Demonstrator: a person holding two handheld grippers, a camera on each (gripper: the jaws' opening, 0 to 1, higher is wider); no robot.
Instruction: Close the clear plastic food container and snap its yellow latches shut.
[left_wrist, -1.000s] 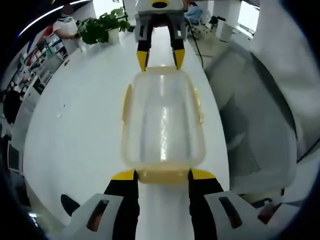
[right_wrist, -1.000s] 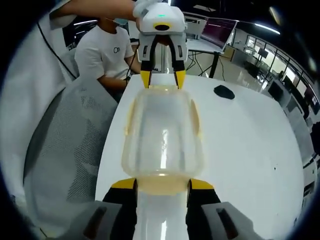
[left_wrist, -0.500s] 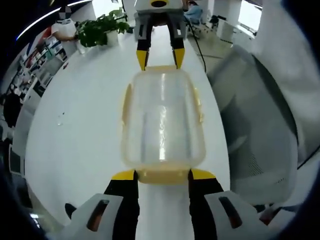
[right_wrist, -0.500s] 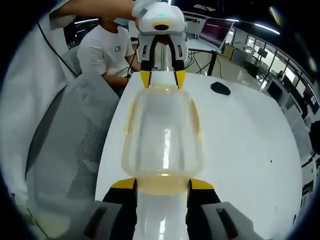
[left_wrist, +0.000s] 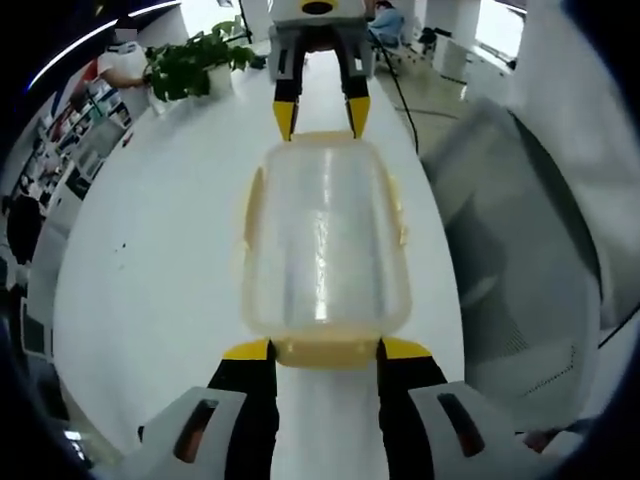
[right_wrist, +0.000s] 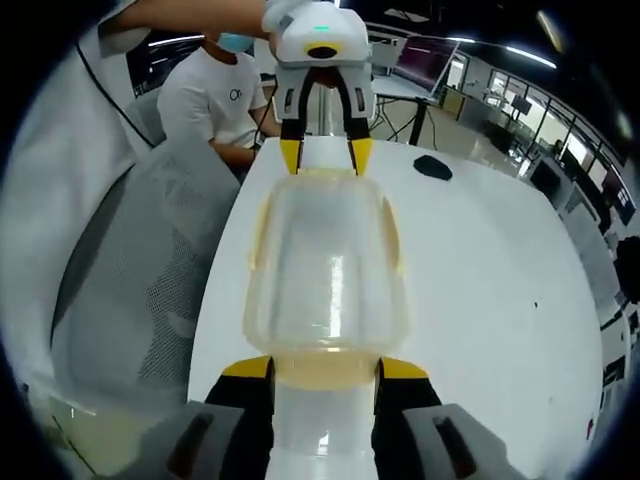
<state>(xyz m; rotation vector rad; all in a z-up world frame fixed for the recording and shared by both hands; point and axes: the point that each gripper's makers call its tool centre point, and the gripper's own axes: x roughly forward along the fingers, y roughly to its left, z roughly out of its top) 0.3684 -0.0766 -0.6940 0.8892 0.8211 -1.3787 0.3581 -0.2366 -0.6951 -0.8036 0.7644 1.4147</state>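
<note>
Two grippers hold one clear container between them, above the white tabletop (left_wrist: 150, 260). In the left gripper view, the left gripper (left_wrist: 324, 350) has its yellow-tipped fingers (left_wrist: 248, 350) set apart on either side of the near yellow latch (left_wrist: 325, 352), and whether they press the latch or just flank it is hard to make out. The container (left_wrist: 325, 240) runs lengthwise straight away from the camera, its long axis in line with both grippers, lid on top. Its side latches (left_wrist: 250, 205) show as pale yellow strips along the edges; whether they are snapped down cannot be told through the cloudy plastic. At the far end the right gripper (left_wrist: 321, 118) meets the container, its fingers spread on that end. Beyond it stands a potted plant (left_wrist: 190, 62), and a grey mesh chair (left_wrist: 520, 250) sits beside the tabletop.

In the right gripper view, the right gripper (right_wrist: 323, 368) frames the near end of the container (right_wrist: 325, 260) the same way, and the left gripper (right_wrist: 324, 158) holds the far end. A seated person in a white shirt (right_wrist: 215, 100) is partly cut off behind it, and a dark mouse (right_wrist: 432, 166) lies farther along the tabletop (right_wrist: 500, 290).
</note>
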